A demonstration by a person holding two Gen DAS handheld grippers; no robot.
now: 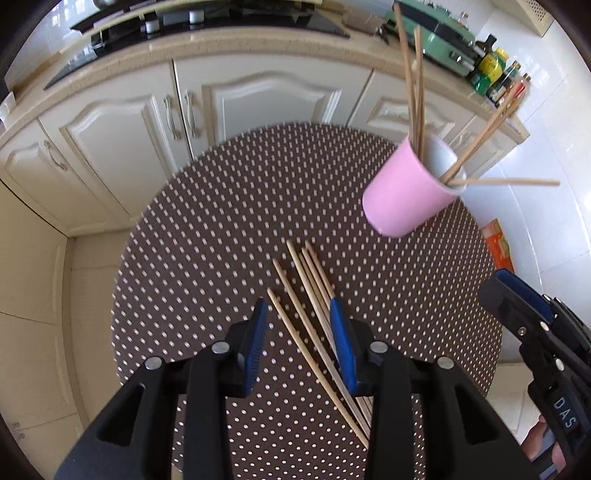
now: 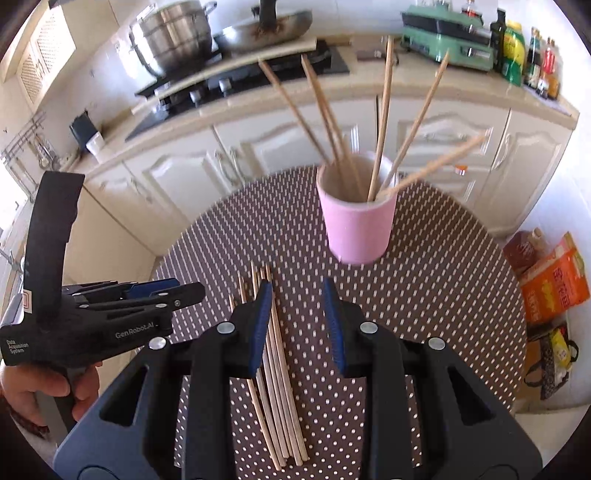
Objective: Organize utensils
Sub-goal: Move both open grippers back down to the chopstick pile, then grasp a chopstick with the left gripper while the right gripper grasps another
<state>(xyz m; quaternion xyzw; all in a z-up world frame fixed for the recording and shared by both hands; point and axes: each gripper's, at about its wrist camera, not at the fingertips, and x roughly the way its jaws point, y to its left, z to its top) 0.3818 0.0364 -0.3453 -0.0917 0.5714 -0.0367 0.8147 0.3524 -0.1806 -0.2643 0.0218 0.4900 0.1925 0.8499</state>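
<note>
Several loose wooden chopsticks (image 1: 314, 317) lie in a fan on the brown dotted tablecloth (image 1: 221, 229). My left gripper (image 1: 298, 306) hovers over them, open, with some sticks running under the gap between its blue pads. A pink cup (image 1: 406, 192) holding several chopsticks stands at the far right of the table. In the right wrist view the cup (image 2: 356, 225) is straight ahead. The loose chopsticks (image 2: 277, 373) lie below the left finger of my open right gripper (image 2: 296, 284), which has nothing between its pads. The left gripper (image 2: 188, 290) reaches in from the left.
The round table's edge (image 2: 513, 332) drops off to a white floor with an orange box (image 2: 554, 284) and bags. Behind the table are cream cabinets (image 1: 258, 99), a stove with a steel pot (image 2: 173, 33) and pan, a green appliance (image 2: 447, 33) and bottles (image 2: 517, 48).
</note>
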